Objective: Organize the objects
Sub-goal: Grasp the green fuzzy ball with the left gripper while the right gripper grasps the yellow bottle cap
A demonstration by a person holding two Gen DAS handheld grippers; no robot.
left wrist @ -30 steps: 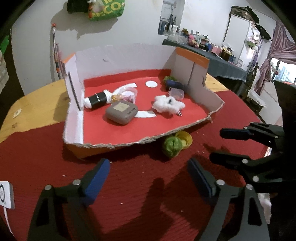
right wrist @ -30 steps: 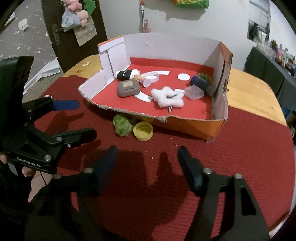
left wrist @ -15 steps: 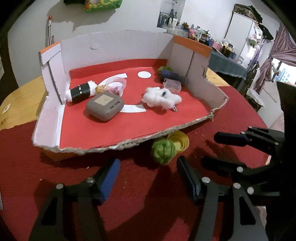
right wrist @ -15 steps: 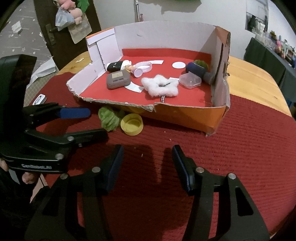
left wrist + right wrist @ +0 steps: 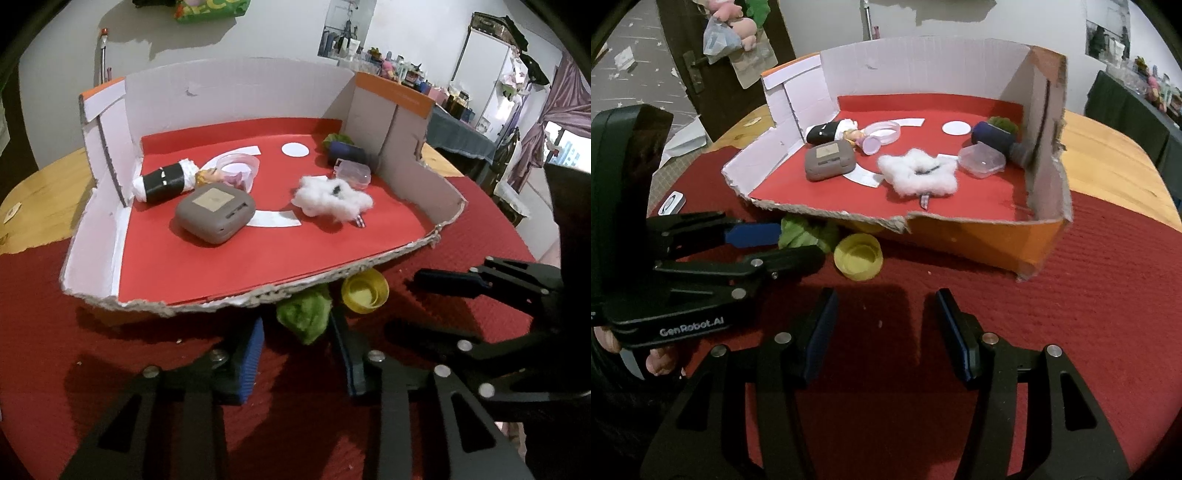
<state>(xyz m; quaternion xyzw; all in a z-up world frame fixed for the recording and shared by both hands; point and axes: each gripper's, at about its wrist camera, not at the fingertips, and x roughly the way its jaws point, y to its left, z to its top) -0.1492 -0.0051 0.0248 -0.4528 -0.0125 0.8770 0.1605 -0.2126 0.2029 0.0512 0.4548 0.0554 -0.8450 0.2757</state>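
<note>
Between your left gripper's (image 5: 297, 354) fingers lies the crumpled green leafy ball (image 5: 304, 314), on the red woven cloth (image 5: 110, 369) that covers the counter, tucked under the torn front lip of the cut-down white cardboard box with a red floor (image 5: 236, 297). Those fingers have just been closing and now flank the ball; whether the pads already press on it you cannot tell from either view. Just right of them sits the upturned yellow plastic cap (image 5: 364, 293), also outside the box, so these two look like the strays you have left to put away.

Your right gripper (image 5: 886, 332) hangs over bare cloth with its fingers released and nothing between them; the cap is ahead and slightly left of them, which suggests it is lined up as your second pick.

Well beyond both pairs of fingers, inside the box, rest the grey rounded case (image 5: 216, 212), the white fluffy star (image 5: 332, 199), the clear plastic tub (image 5: 352, 171) and the black-and-white roll (image 5: 164, 181), apparently already sorted.

The only legible writing is "GenRobot.AI", printed in white on the left gripper's body
</note>
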